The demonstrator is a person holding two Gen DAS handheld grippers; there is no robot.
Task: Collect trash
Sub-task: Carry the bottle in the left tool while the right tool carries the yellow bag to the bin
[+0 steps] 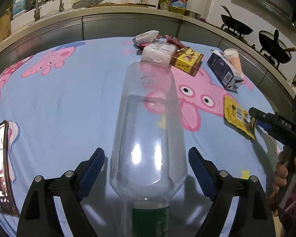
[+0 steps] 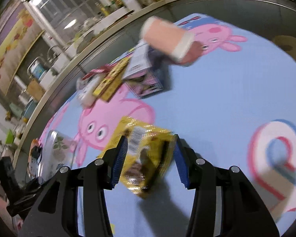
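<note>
Lying between the open right tool (image 2: 149, 160) fingers: yellow wrapper (image 2: 146, 156).

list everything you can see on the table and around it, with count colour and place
plastic bottle: 1, clear with green label, lying between the left gripper's fingers
yellow wrapper: 1, yellow, between the right gripper's fingers
paper cup: 1, peach and white, far right beside the carton
carton: 1, dark blue, far right
box: 1, brown and yellow, far middle
tissue pack: 1, white, beside the box
snack wrappers: 2, one white, one dark red, far edge
phone: 1, black, screen lit, left edge
tablecloth: 1, blue with pink pigs
woks: 2, black, on the stove
left gripper: open
right gripper: open
</note>
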